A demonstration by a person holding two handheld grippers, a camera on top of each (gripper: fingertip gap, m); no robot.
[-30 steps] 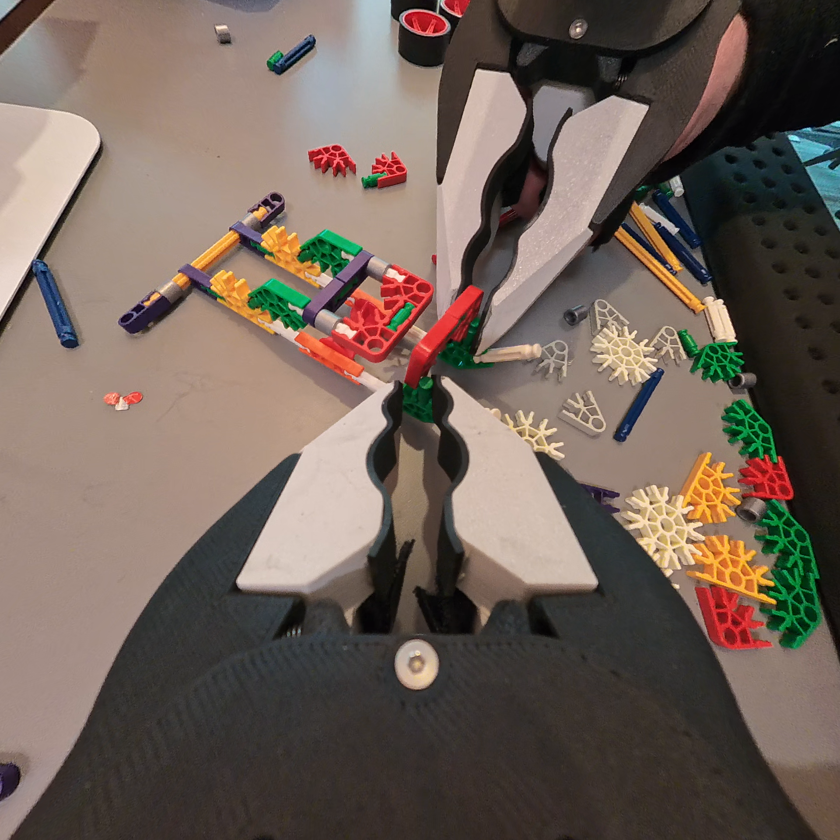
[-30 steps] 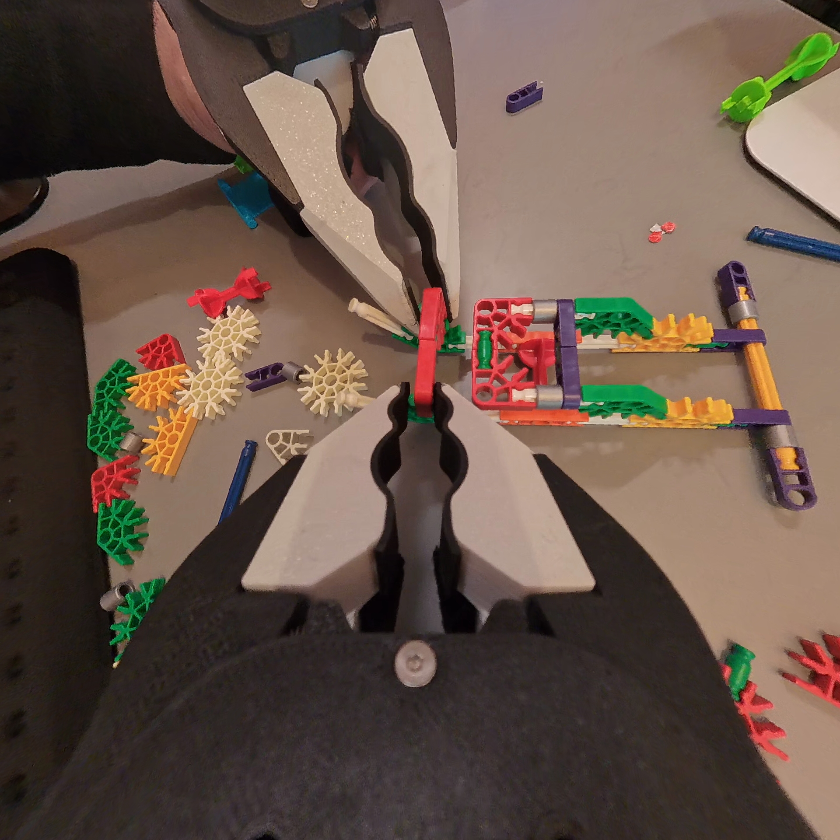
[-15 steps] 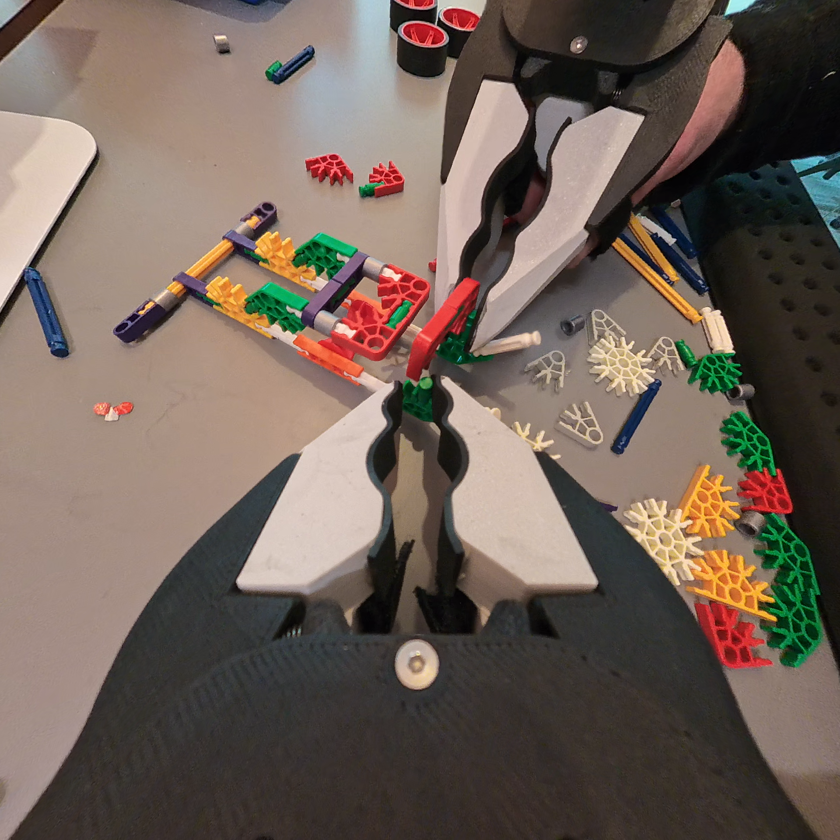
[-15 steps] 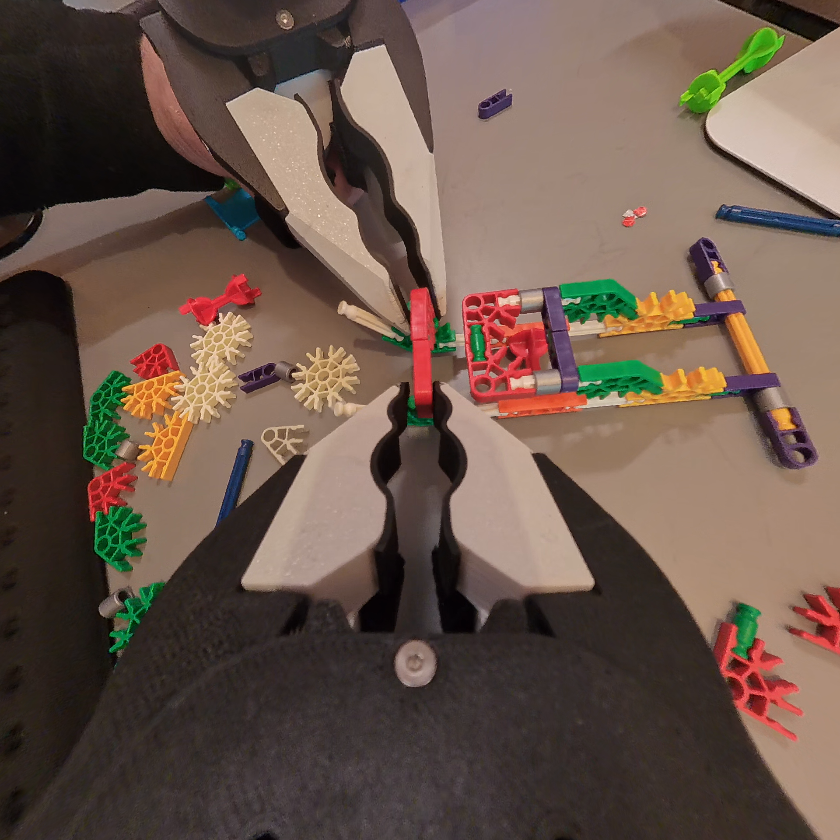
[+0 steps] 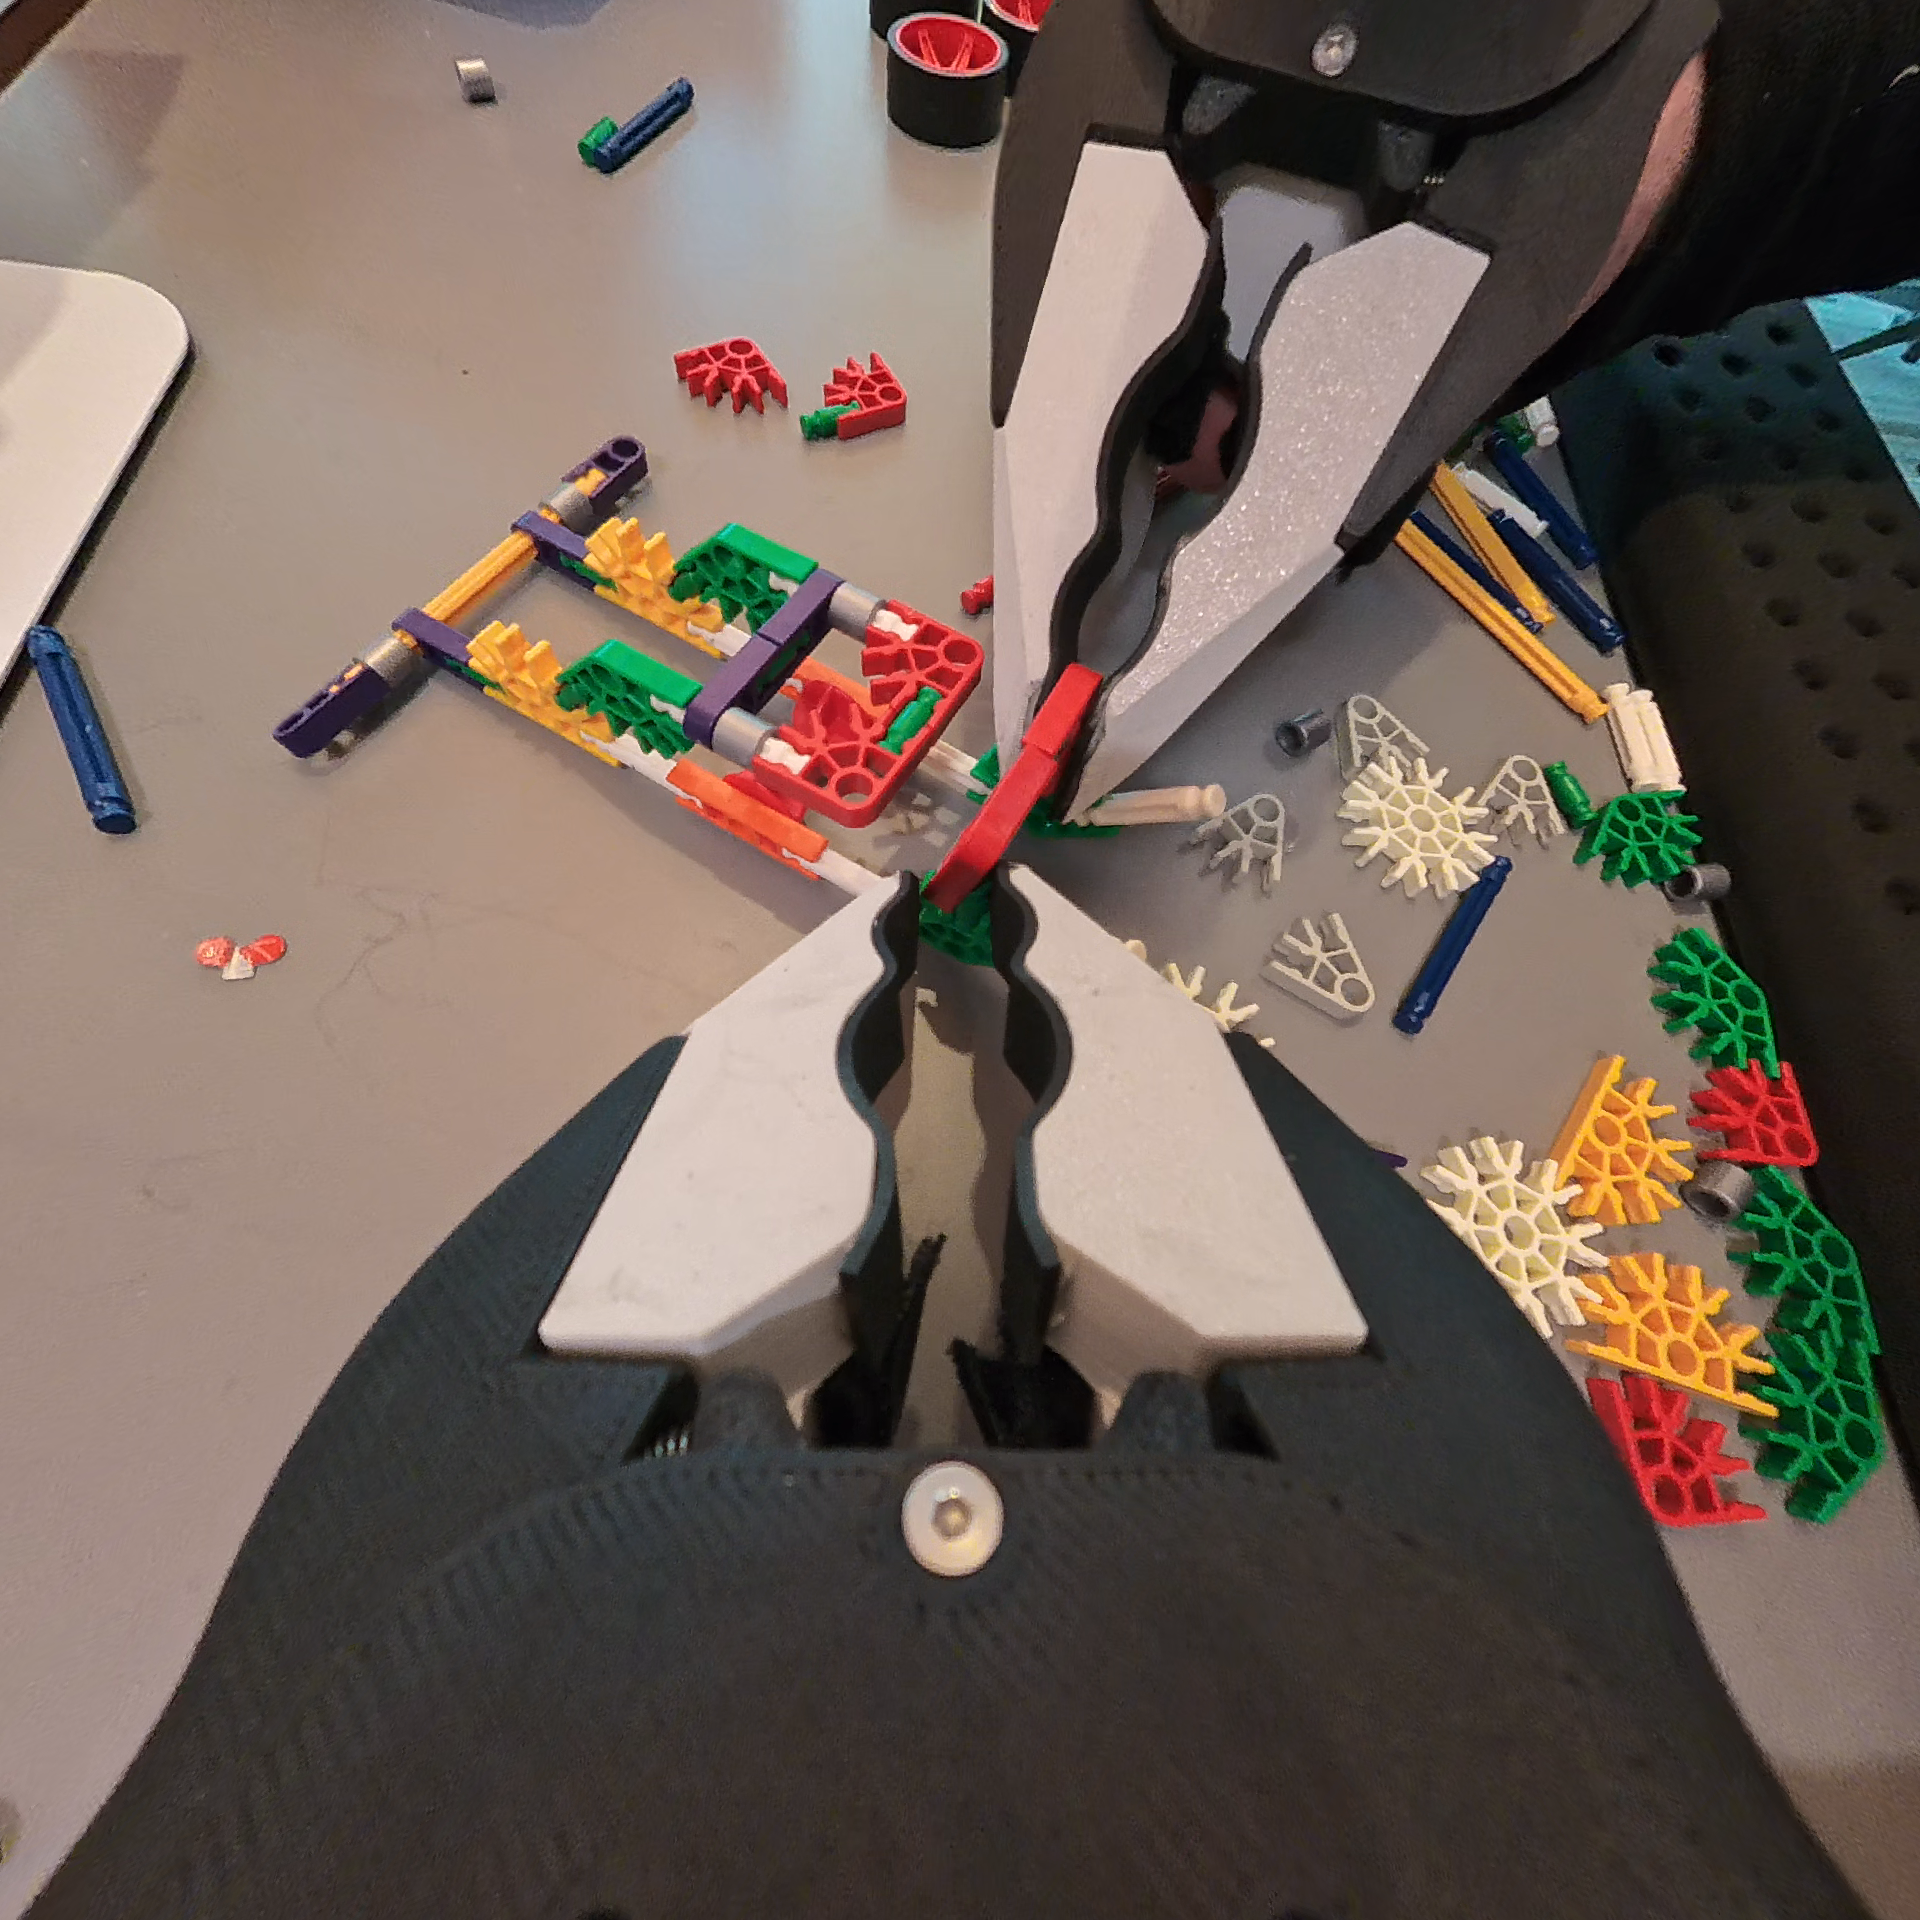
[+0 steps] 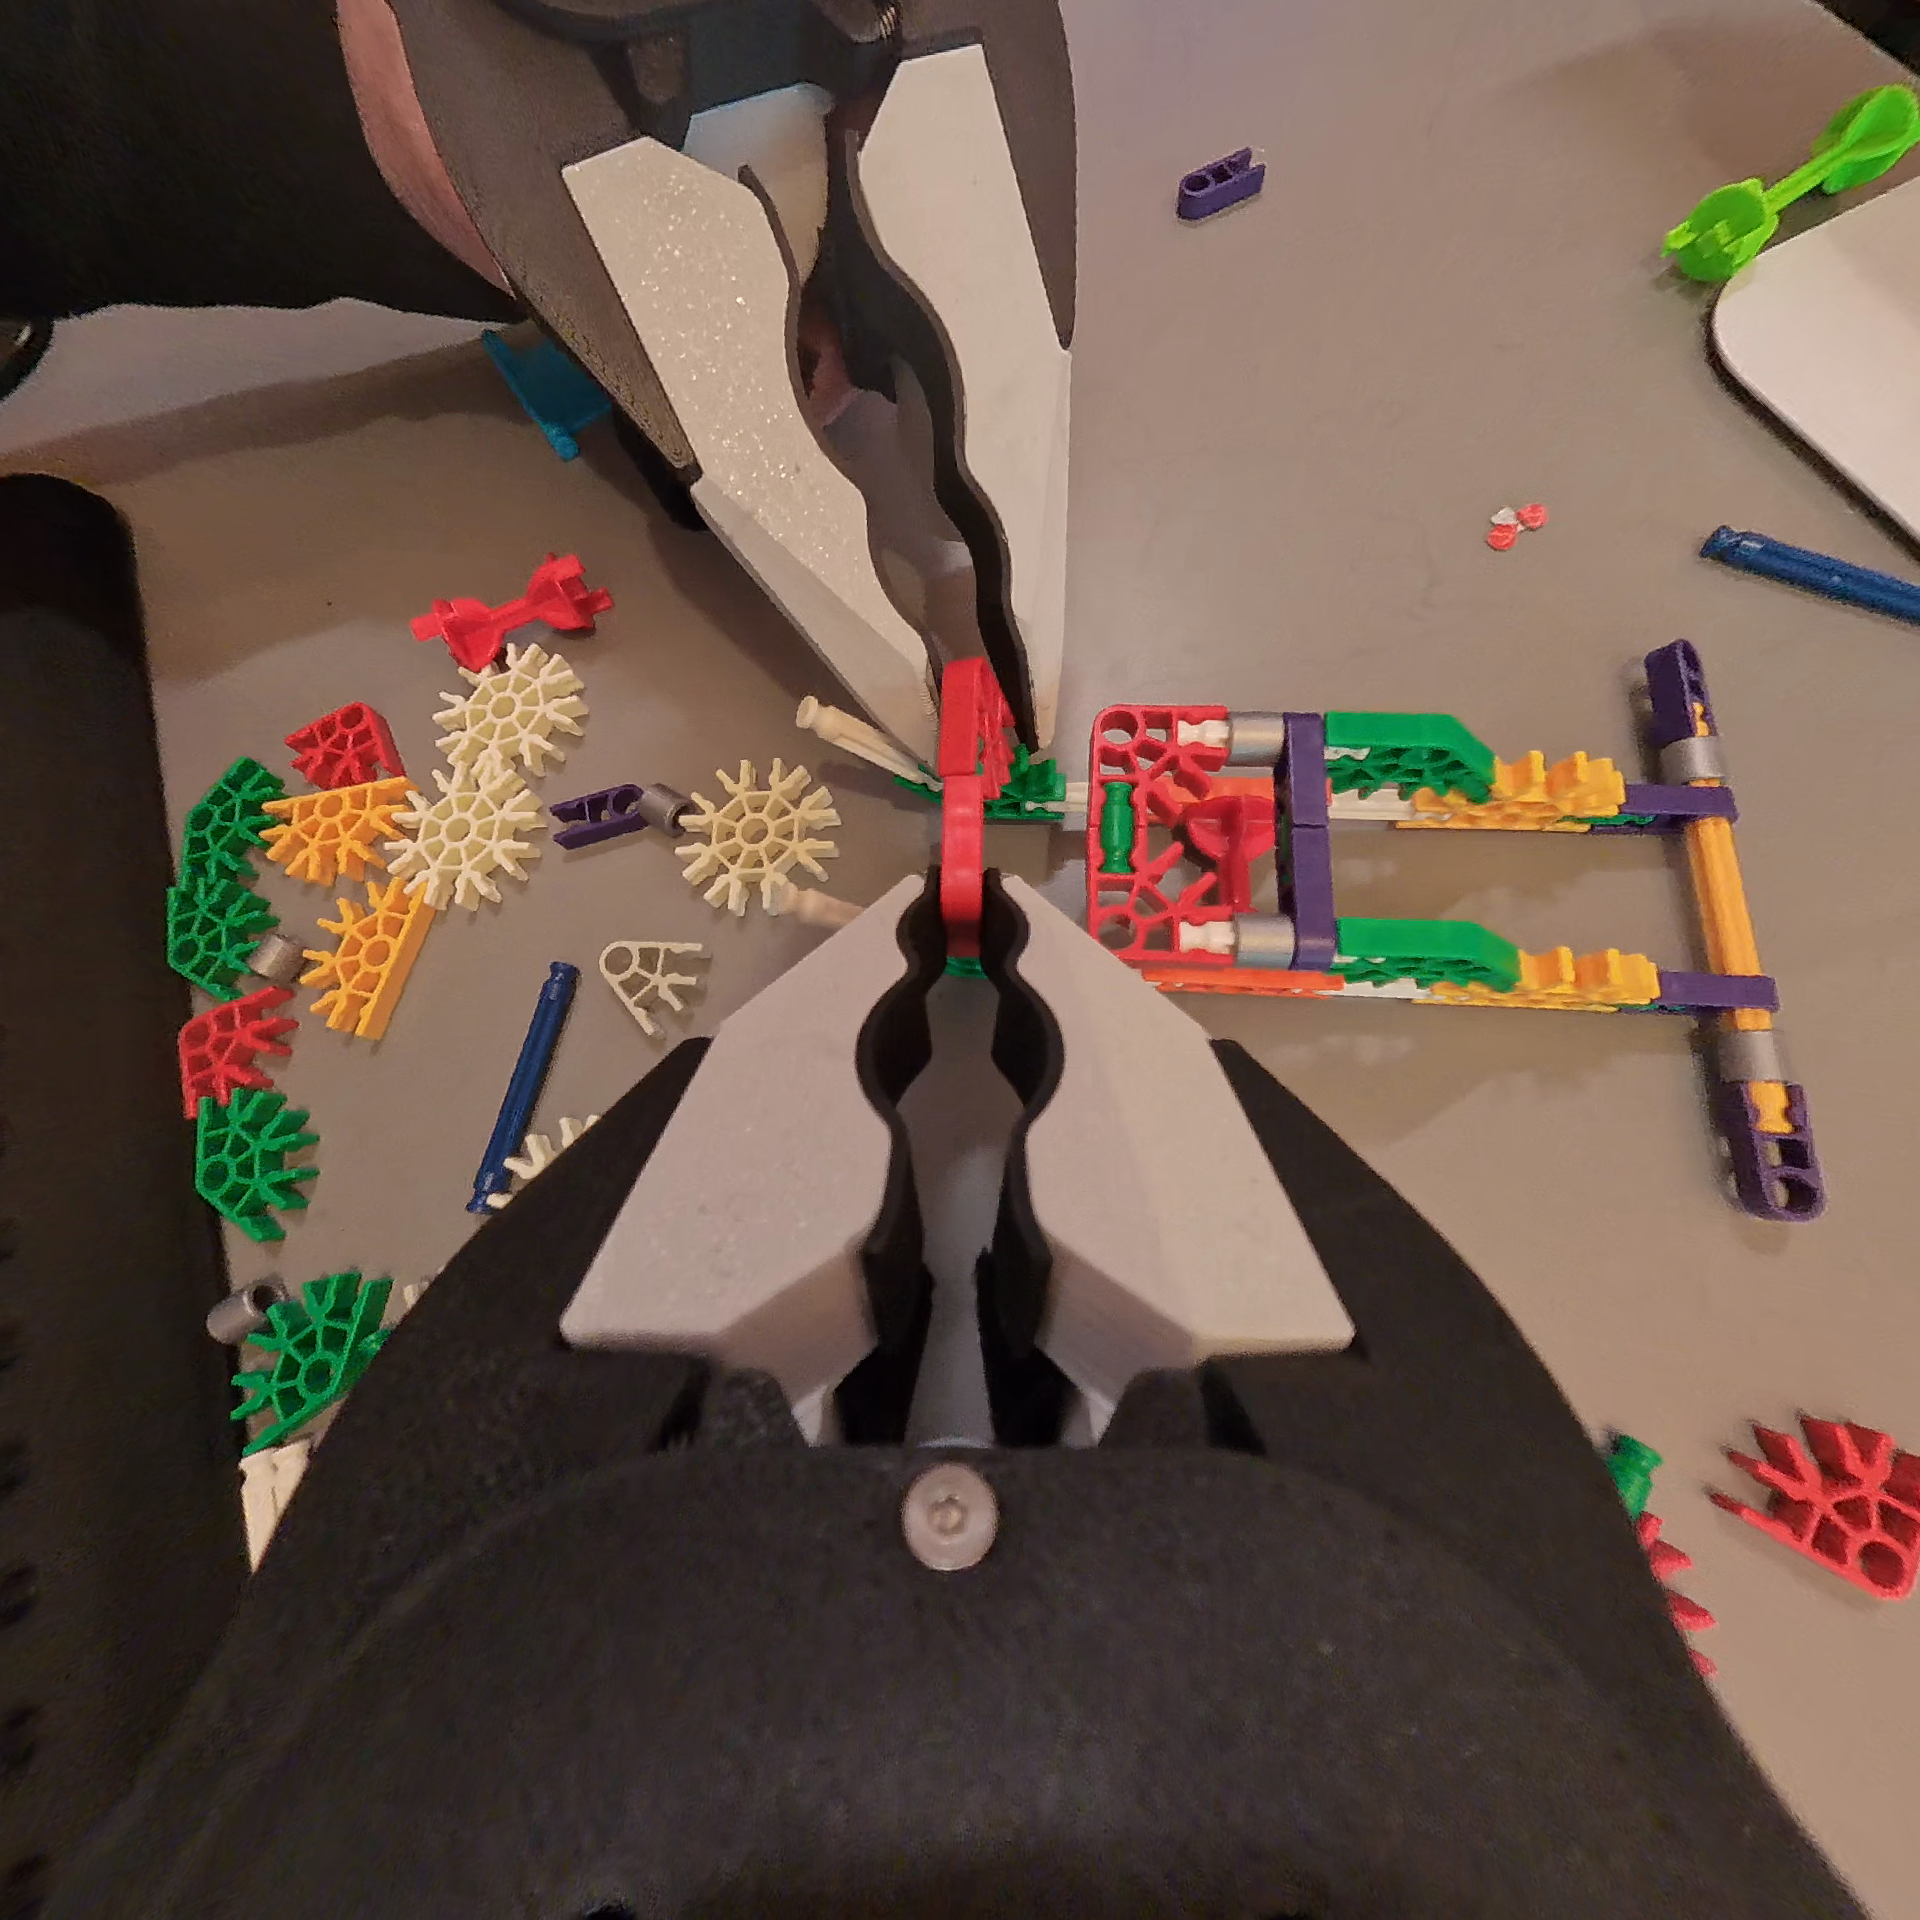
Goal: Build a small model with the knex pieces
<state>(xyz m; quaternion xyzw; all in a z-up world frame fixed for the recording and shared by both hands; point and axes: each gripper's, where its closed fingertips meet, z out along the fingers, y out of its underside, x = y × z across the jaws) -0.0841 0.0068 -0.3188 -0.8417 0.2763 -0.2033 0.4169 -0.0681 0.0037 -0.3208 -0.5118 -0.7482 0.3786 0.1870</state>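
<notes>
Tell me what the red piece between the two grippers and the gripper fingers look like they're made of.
Red connector: looks like hard moulded plastic, smooth with a slight sheen and crisp openwork ribs. Fingers of the left gripper: matte pale grey shells, faintly grainy, probably printed plastic; their dark wavy inner pads look like rubber or foam, though that is uncertain.

Even, soft indoor light, faint shadows, sharp focus, wide-angle warp at edges.
</notes>
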